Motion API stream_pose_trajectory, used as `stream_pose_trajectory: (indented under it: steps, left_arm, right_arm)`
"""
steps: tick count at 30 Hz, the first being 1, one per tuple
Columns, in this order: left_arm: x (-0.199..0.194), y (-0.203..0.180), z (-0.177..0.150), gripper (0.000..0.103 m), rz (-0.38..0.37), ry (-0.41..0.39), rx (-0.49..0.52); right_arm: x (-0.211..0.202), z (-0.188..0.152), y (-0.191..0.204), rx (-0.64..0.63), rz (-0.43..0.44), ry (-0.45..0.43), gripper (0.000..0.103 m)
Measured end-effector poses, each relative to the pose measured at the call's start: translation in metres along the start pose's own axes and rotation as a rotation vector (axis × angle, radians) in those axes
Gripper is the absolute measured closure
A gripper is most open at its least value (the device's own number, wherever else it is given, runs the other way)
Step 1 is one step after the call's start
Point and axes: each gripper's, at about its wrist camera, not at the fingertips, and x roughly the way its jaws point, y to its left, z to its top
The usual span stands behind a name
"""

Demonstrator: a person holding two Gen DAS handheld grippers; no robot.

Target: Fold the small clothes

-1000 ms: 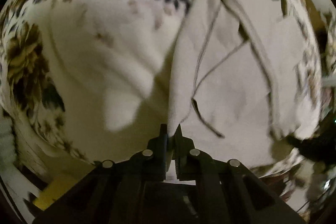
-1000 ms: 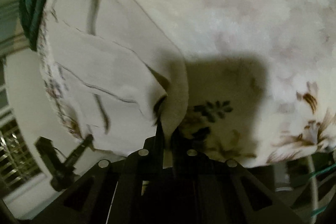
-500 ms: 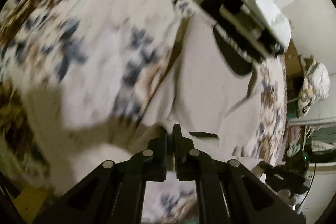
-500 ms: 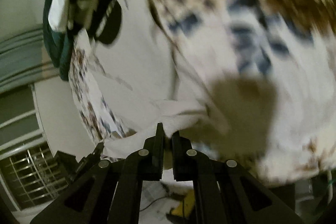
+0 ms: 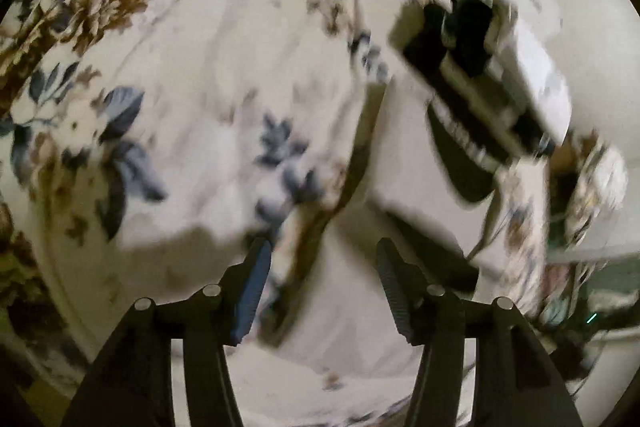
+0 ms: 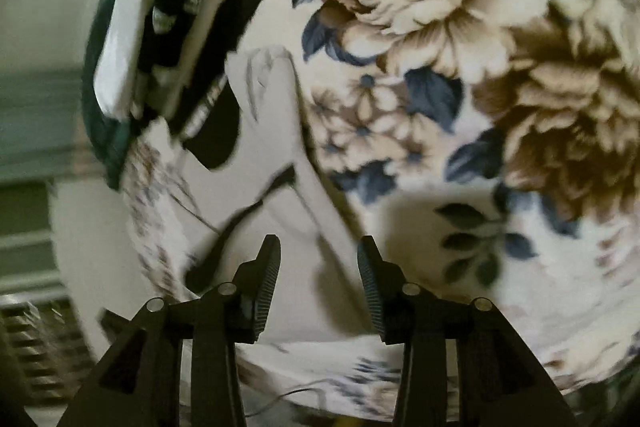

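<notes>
Left hand-held gripper [image 5: 320,259] is spread and holding nothing, right hand-held gripper [image 6: 318,259] same. The white garment [image 6: 276,163] lies on the floral bedspread [image 6: 440,27], just ahead of both. Risk imo: loose edges could slump and undo the fold, or fingers snag the bedspread. Beyond the garment, a folded black-and-white stack [image 5: 492,83] crowds things

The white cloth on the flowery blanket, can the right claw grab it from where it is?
Probably yes. The right claw is open, and the white cloth lies flat on the flowery blanket just ahead of its fingers, with nothing between them.
</notes>
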Motion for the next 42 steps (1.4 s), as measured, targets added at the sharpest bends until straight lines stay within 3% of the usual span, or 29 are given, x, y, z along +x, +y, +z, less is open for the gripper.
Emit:
stream_pose_trajectory:
  steps: [4, 11, 12, 14, 19, 25, 27, 28, 29, 30, 32, 33, 37, 42]
  left_arm:
    - [0.019, -0.010, -0.010, 0.051, 0.048, 0.050, 0.080]
    - [0.074, -0.041, 0.012, 0.053, 0.124, 0.063, 0.217]
    - [0.077, -0.044, 0.013, 0.069, 0.116, 0.054, 0.235]
    - [0.083, -0.050, 0.015, 0.101, 0.110, 0.042, 0.276]
    - [0.076, -0.046, 0.022, 0.102, 0.101, 0.004, 0.256]
    - [0.089, -0.038, 0.032, 0.097, 0.104, 0.087, 0.231]
    - [0.084, -0.045, 0.039, 0.096, 0.088, 0.123, 0.239]
    - [0.081, -0.049, 0.043, 0.093, 0.086, 0.127, 0.246]
    - [0.077, -0.054, 0.048, 0.085, 0.087, 0.122, 0.259]
    - [0.072, -0.060, 0.053, 0.070, 0.082, 0.108, 0.276]
    - [0.063, -0.074, 0.070, 0.047, 0.056, 0.058, 0.302]
    - [0.062, -0.083, 0.081, 0.043, 0.049, 0.030, 0.317]
    - [0.082, -0.118, 0.118, 0.043, 0.076, -0.010, 0.405]
    - [0.132, -0.158, 0.151, 0.043, 0.189, -0.006, 0.583]
  right_arm:
    - [0.011, -0.006, 0.004, -0.082, -0.098, 0.025, 0.061]
    - [0.053, 0.014, 0.019, -0.160, -0.145, 0.069, 0.061]
    - [0.057, 0.017, 0.020, -0.150, -0.137, 0.068, 0.062]
    - [0.058, 0.020, 0.023, -0.144, -0.132, 0.034, 0.096]
    - [0.053, 0.033, 0.024, -0.109, -0.165, -0.057, 0.100]
    - [0.069, 0.044, 0.017, -0.076, -0.212, 0.005, 0.099]
    - [0.065, 0.048, 0.023, -0.089, -0.226, 0.021, 0.090]
    - [0.062, 0.052, 0.026, -0.086, -0.225, 0.027, 0.065]
    - [0.059, 0.056, 0.028, -0.075, -0.200, 0.028, 0.032]
    - [0.056, 0.058, 0.031, -0.070, -0.180, 0.019, 0.024]
    - [0.049, 0.070, 0.046, -0.104, -0.181, -0.013, 0.024]
    - [0.048, 0.076, 0.053, -0.125, -0.191, -0.023, 0.024]
    - [0.054, 0.109, 0.093, -0.220, -0.229, -0.087, 0.024]
    - [0.094, 0.160, 0.138, -0.328, -0.293, -0.088, 0.024]
